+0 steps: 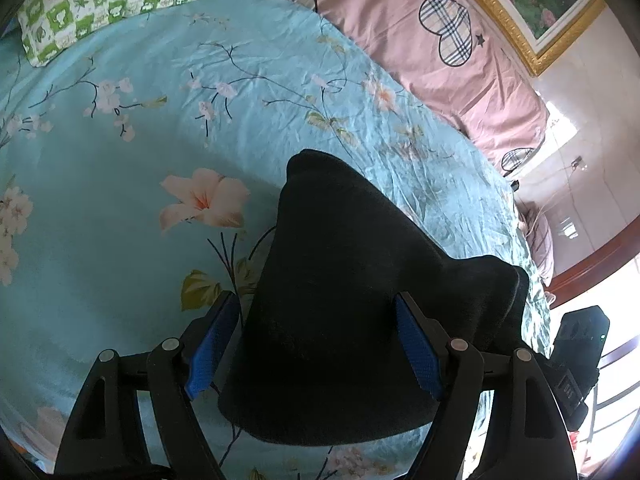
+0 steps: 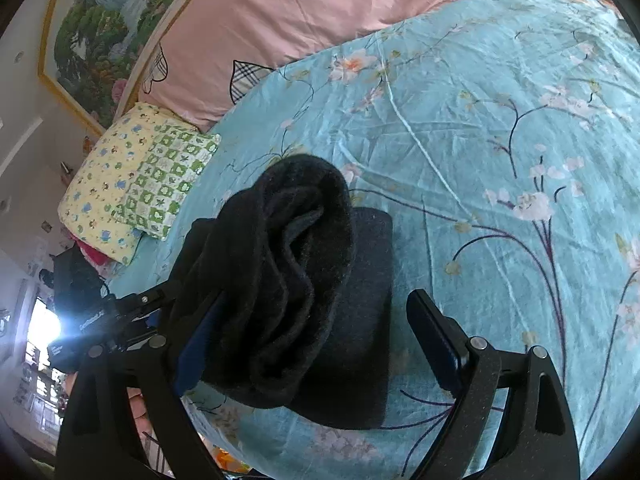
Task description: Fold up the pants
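The black pants [image 1: 340, 288] lie folded into a compact bundle on the blue floral bedsheet [image 1: 140, 140]. In the left wrist view my left gripper [image 1: 320, 344] is open, its blue pads [image 1: 212, 352] standing on either side of the bundle without pinching it. In the right wrist view the pants [image 2: 312, 280] show a bunched upper layer over a flat folded layer. My right gripper [image 2: 316, 344] is open; the cloth drapes over its left finger [image 2: 196, 352], and its right finger [image 2: 436, 344] stands apart from the cloth.
A green-checked pillow [image 1: 96, 4] lies at the far left of the bed, also in the right wrist view [image 2: 140, 184]. A pink quilt with plaid hearts [image 1: 420, 40] lies along the far side. A gold-framed painting [image 1: 540, 4] hangs on the wall. The bed edge runs near the pants.
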### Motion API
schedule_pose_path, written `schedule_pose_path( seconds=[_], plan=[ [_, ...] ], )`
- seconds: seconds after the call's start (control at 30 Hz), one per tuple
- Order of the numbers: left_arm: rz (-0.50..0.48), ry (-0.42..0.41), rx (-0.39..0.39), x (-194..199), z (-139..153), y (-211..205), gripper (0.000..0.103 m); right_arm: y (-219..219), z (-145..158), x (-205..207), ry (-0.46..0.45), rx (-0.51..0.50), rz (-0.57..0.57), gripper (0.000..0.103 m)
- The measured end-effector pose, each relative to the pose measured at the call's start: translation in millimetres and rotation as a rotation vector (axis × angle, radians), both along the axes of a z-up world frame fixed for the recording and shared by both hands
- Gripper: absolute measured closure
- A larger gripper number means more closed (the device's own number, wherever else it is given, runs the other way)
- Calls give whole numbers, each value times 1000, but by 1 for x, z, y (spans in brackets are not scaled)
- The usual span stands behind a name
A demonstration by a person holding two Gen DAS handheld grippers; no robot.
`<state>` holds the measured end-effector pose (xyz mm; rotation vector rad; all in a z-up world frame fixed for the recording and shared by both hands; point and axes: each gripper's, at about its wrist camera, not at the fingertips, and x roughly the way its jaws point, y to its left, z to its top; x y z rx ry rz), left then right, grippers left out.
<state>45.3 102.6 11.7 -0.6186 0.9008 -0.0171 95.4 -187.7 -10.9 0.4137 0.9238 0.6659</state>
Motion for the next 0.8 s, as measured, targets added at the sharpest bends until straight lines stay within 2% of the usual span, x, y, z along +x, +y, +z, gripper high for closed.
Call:
schedule_pose_path(
  seconds=[0.2,0.43,0.57,0.63,0.67,0.7,0.8],
  plan=[
    [-3,18,-29,6,-8,3,23,0,-7,1,23,19,3,14],
    [6,36,-87,11,-21,10,21,-6,-14,4,61,83,7,23],
    [4,35,-76,12,-22,7,22,-8,-15,5,62,91,19,26],
    [-3,33,-74,13,-23,6,27,-8,-17,4,65,98,25,28],
    [-10,33,-85,13,-24,5,35,-7,-17,4,67,103,30,29],
    [-19,36,-102,14,-26,5,39,-7,-18,4,66,105,33,30],
    [-17,28,-104,14,-24,3,47,-5,-17,2,55,97,38,35]
  ],
)
